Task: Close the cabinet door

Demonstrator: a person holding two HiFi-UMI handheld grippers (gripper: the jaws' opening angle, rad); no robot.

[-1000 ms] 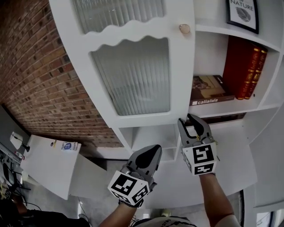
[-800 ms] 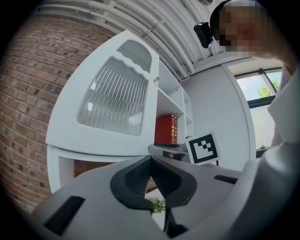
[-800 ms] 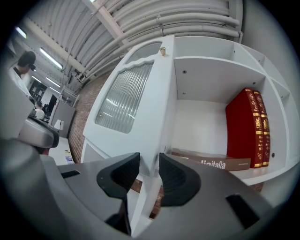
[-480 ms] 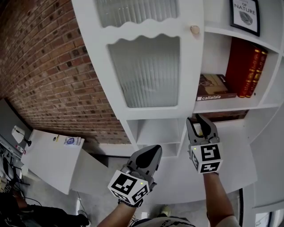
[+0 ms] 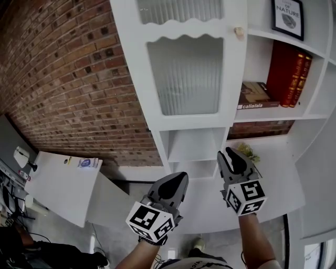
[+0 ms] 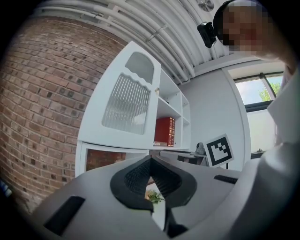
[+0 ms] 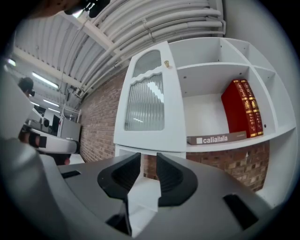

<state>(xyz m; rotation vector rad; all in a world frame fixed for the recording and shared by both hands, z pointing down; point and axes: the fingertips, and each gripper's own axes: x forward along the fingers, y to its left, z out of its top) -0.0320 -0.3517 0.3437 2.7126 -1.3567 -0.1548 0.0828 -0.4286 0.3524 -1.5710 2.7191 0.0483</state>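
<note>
Since a second ago the cabinet door point(image 5: 189, 79) has slid from the head view's centre toward 1 o'clock and looks smaller. The right gripper point(image 5: 229, 153), which had been up near the door's lower right corner, has come away toward 5 o'clock. Its jaws have just been closing a little, with nothing between them.

The door is white, with a ribbed glass panel under a wavy rail and a small round knob point(image 5: 239, 31) at its 1 o'clock corner. It covers the left column of a white cabinet, and its face looks roughly in line with the shelf fronts. Whether it is fully home cannot be told.

At 6 o'clock below the door are two small open cubbies point(image 5: 194, 144). At 3 o'clock from it, on an open shelf, a book lies flat point(image 5: 257, 97) just beside the door's edge. Red books point(image 5: 291, 68) stand upright to its right, and a framed print point(image 5: 287, 16) sits one shelf higher. A brick wall point(image 5: 68, 79) fills everything at 9 o'clock.

The right gripper view shows that gripper's two pads apart by a narrow gap and empty, facing the door and shelves. The left gripper point(image 5: 181, 176) is at 6 o'clock in the head view, left of the right one and well apart from the door. Its own view shows the jaw tips meeting and gripping nothing.

A small green plant point(image 5: 247, 152) sits on the white counter point(image 5: 278, 184) just past the right gripper. A white tabletop point(image 5: 58, 194) lies at 8 o'clock.
</note>
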